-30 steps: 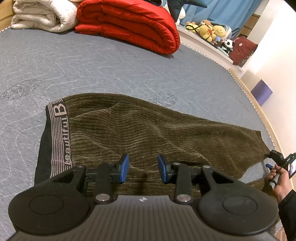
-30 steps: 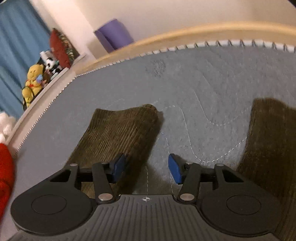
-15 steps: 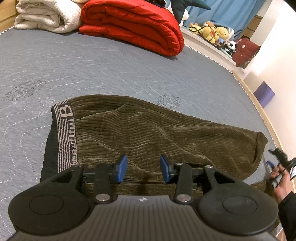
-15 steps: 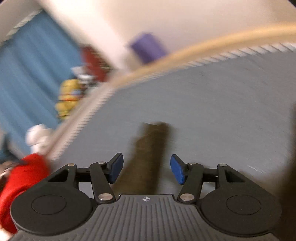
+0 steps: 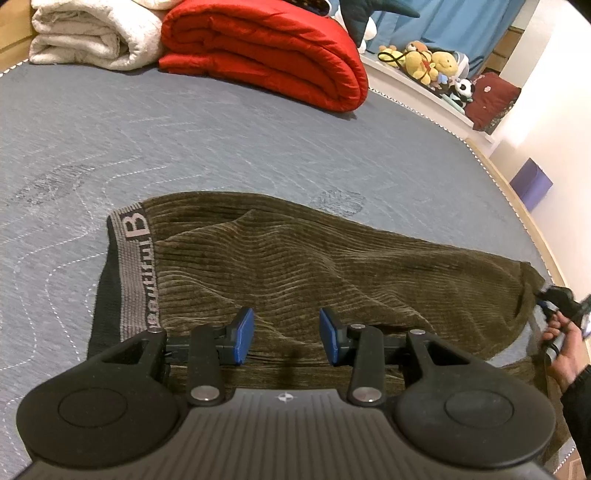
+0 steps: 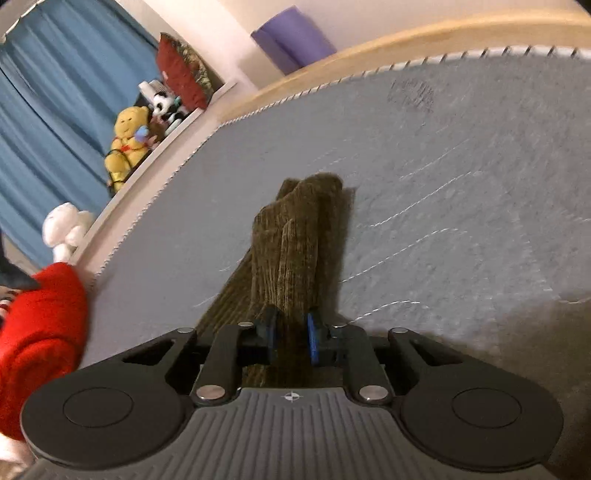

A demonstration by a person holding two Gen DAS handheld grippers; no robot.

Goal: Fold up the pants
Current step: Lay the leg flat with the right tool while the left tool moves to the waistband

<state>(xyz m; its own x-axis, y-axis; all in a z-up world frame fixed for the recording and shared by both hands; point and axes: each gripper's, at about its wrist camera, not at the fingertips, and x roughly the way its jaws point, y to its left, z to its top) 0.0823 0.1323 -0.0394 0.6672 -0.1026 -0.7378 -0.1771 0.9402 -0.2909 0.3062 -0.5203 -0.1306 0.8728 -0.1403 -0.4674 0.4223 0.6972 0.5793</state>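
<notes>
Olive corduroy pants (image 5: 295, 273) lie on the grey mattress (image 5: 184, 140), grey lettered waistband (image 5: 136, 273) to the left, legs running right. My left gripper (image 5: 286, 336) is open and empty, hovering over the pants' near edge by the crotch. My right gripper (image 6: 291, 334) is shut on the pant leg cuff (image 6: 295, 251), which is bunched and lifted off the mattress (image 6: 461, 184). In the left wrist view the right gripper (image 5: 554, 299) and the hand holding it show at the leg end on the far right.
A folded red quilt (image 5: 266, 51) and a white blanket (image 5: 88, 33) lie at the far side of the bed. Stuffed toys (image 5: 428, 62) sit on a ledge by blue curtains. The wooden bed edge (image 6: 406, 40) and a purple box (image 5: 532, 182) are to the right.
My right gripper swung over the leg end and closed on the cuff, lifting it. My left gripper stayed open and the view shifted slightly.
</notes>
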